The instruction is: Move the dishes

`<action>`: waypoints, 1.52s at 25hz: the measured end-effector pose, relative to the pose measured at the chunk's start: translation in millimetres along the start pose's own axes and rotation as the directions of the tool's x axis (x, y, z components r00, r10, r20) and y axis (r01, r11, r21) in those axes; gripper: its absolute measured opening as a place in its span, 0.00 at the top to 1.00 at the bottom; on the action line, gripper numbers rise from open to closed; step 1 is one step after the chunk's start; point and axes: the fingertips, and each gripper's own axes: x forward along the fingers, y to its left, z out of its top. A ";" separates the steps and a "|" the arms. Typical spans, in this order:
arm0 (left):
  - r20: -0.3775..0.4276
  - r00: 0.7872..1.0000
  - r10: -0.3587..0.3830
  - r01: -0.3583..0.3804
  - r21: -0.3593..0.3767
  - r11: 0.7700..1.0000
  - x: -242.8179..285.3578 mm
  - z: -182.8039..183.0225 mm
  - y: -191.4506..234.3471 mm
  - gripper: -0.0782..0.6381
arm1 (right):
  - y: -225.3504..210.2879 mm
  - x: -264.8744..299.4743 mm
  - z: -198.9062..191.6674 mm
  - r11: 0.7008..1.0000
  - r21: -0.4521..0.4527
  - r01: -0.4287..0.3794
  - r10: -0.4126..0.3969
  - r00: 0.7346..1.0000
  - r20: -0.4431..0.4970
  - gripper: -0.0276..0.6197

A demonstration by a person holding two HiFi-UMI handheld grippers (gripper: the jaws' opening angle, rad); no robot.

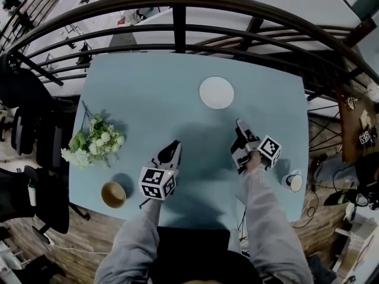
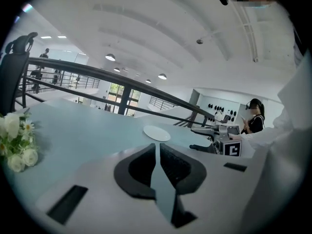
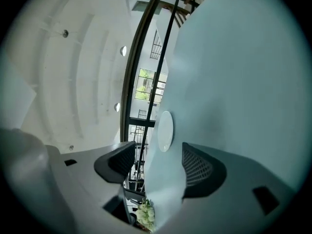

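Task seemingly not begun. White plate [image 1: 217,92] lies mid-counter [image 1: 148,99], nothing touching it. Left gripper [image 1: 174,147] jaws nearly together, empty. Right gripper [image 1: 240,126] jaws apart, empty, facing plate. Brown bowl [image 1: 113,194] near left gripper, not held.

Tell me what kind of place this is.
Probably a mezzanine in a large open office or lab hall: the table stands by a curved black railing, office chairs stand beside it, and a high white vaulted ceiling spans overhead.

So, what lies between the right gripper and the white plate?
Nothing; the head view shows bare blue table between the right gripper and the white plate.
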 end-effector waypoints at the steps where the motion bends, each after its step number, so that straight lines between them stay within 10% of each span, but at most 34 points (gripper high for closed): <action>1: 0.000 1.000 0.013 -0.013 -0.017 1.000 4.6 0.0 2.6 0.84 | -1.3 9.4 4.7 1.000 0.028 0.000 0.000 1.000 -0.001 0.50; 12: 0.011 0.998 0.066 -0.065 -0.074 0.995 45.8 -5.4 15.8 0.83 | -12.8 84.3 32.7 0.987 0.161 0.025 -0.025 1.000 -0.002 0.51; 19: 0.019 0.996 0.089 -0.088 -0.076 0.993 54.2 0.2 29.5 0.84 | -12.2 119.9 33.0 0.992 0.044 0.120 -0.116 0.990 -0.081 0.47; 29: 0.015 0.993 0.115 -0.114 -0.069 0.991 54.2 -0.1 40.1 0.84 | -38.4 123.5 27.7 0.967 0.104 0.232 -0.222 0.970 -0.099 0.91; 38: 0.023 0.985 0.168 -0.167 -0.052 0.985 38.7 -4.6 41.2 0.84 | -30.3 125.7 25.5 0.984 0.134 0.115 -0.105 0.992 -0.074 0.93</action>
